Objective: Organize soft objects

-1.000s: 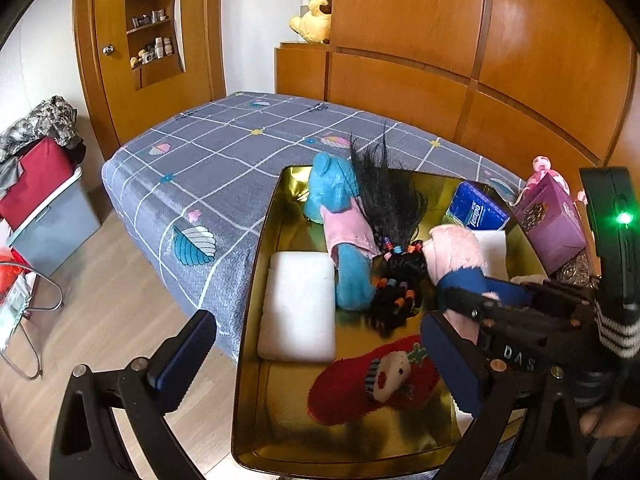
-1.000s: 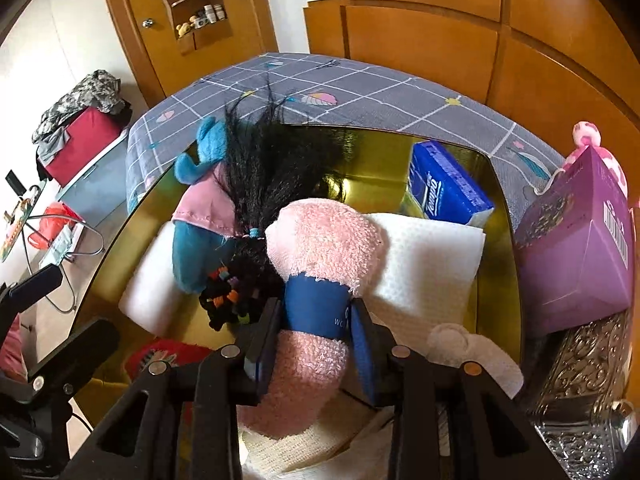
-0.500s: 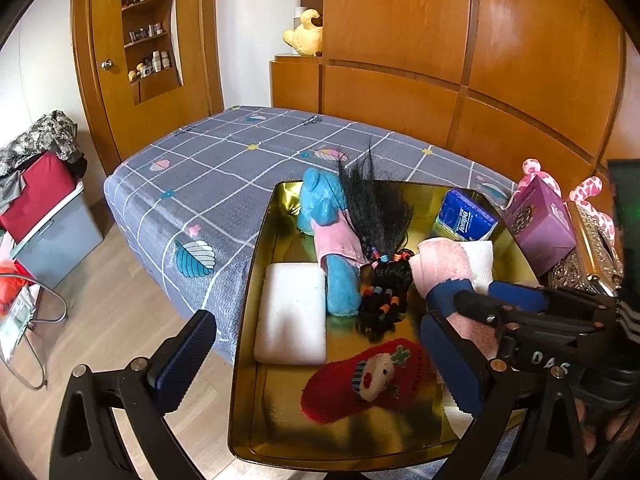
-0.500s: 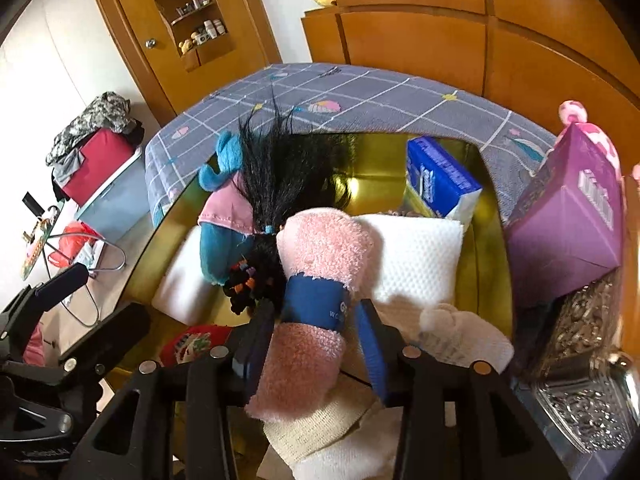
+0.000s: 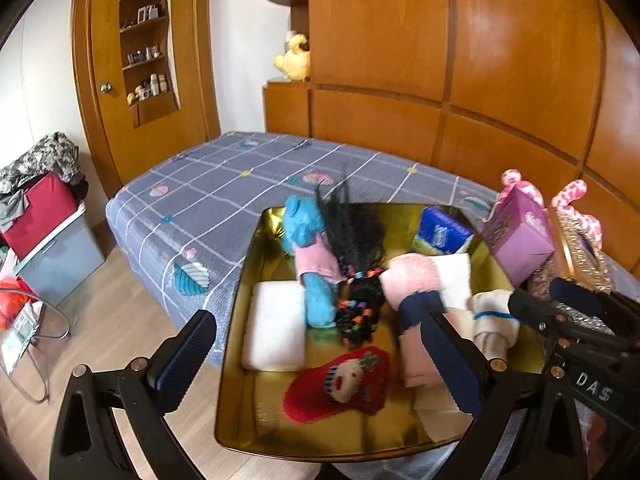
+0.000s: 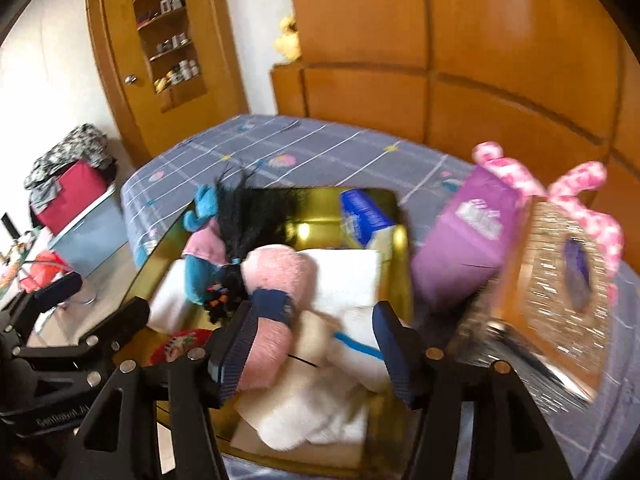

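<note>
Wood-panelled walls back the grey bed point(image 5: 224, 184), where my gold tray point(image 5: 240, 300) sits. Its pink towel roll point(image 6: 276, 280) lies at center, beside the black wig point(image 5: 356, 240) at its nine o'clock. My right gripper point(image 6: 312, 344) is opening, fingers clear of the roll. My left gripper point(image 5: 320, 356) hovers with fingers wide apart, holding nothing.

Readable lettering on my two grippers
White letters "DAS" stand on my right gripper point(image 5: 532, 312); faint embossed "GenRobot.AI" marks my left gripper point(image 6: 92, 296). Box labels are blurred.
</note>
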